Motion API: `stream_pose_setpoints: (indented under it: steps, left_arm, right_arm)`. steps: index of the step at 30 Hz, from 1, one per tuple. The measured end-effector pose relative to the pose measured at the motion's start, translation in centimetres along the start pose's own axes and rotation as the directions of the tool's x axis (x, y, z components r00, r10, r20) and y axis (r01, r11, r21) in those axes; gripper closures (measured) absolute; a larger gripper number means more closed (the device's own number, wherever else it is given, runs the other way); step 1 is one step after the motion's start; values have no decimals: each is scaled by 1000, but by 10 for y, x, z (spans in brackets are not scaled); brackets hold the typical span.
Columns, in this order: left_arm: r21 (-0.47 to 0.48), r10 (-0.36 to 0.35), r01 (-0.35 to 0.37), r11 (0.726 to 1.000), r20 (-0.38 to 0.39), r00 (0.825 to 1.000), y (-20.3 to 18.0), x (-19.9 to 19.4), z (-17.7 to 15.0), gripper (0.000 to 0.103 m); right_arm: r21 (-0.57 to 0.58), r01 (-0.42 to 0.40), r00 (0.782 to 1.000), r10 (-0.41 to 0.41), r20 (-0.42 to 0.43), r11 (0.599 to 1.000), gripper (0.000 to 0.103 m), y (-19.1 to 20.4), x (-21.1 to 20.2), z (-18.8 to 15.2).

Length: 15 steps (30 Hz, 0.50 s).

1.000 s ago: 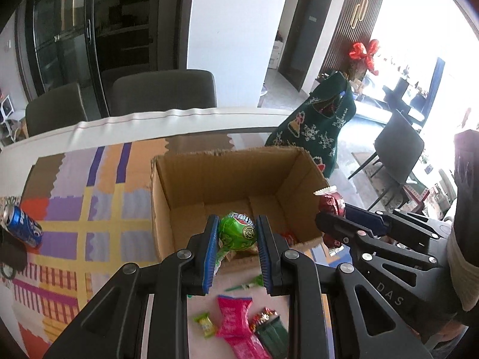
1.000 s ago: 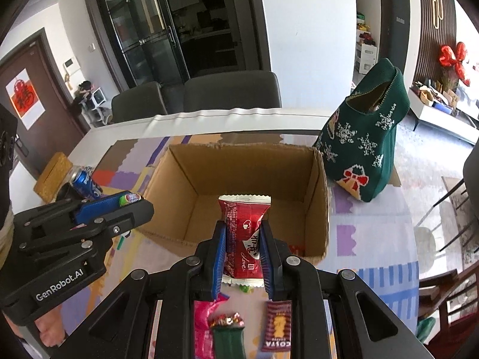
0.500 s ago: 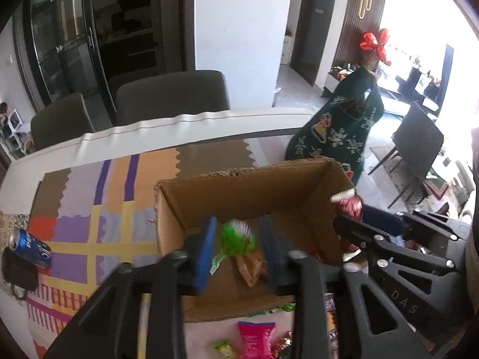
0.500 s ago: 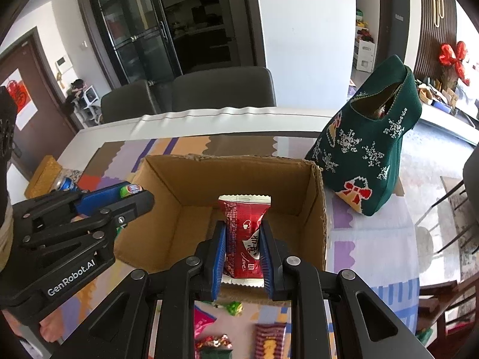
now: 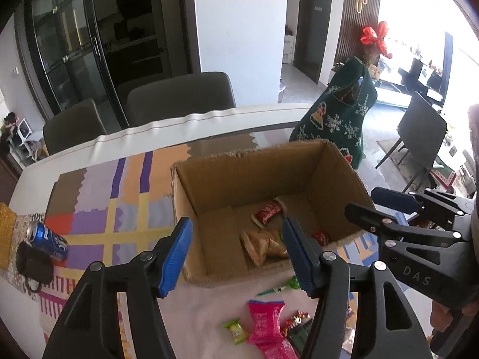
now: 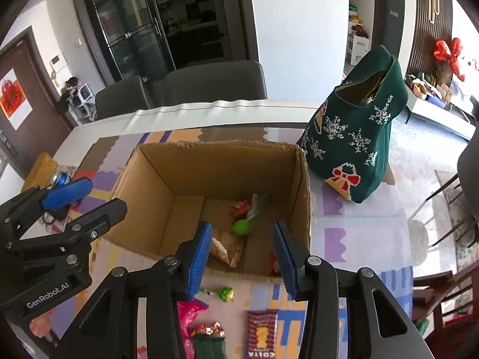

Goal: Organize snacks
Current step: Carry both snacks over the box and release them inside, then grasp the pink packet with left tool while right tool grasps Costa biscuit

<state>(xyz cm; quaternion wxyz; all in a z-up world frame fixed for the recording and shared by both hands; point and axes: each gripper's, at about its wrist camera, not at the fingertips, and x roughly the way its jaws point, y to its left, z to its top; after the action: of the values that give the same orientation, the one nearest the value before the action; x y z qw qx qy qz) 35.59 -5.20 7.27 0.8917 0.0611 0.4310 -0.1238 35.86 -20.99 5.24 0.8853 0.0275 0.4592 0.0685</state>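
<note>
**Fingers spread over the box, nothing held**

Left view: fingers (image 5: 176,251) of left gripper (image 5: 236,254) wide apart, empty, poised over the near wall of the cardboard box (image 5: 299,164), presumably to let snacks fall inside; within the box one red packet (image 5: 268,214), one tan packet (image 5: 263,243); before the box one pink packet (image 5: 265,321), one small green candy (image 5: 235,329).

Right view: right gripper (image 6: 242,257) likewise spread and empty above the box; inside, one green lollipop (image 6: 242,226); before the box one maroon packet (image 6: 261,333); right of the box one green knitted bag (image 6: 356,137).

Blue soda can (image 5: 48,240) on its side at table's left, green Xmas stocking bag (image 6: 357,143) far right.
</note>
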Motion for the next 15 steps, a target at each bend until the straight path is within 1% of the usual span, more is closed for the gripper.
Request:
stream_pose_setpoints:
  steps: [8, 15]
  left_arm:
    - [15, -8, 9, 1000, -41, 999, -10, -9, -25, 38]
    - [30, -24, 27, 999, -88, 996, -21, -6, -47, 38]
  right_arm:
    - [-44, 15, 1000, -16, -16, 999, 60, 4, -16, -22]
    - [-77, 8, 998, -12, -62, 997, 60, 7, -18, -48]
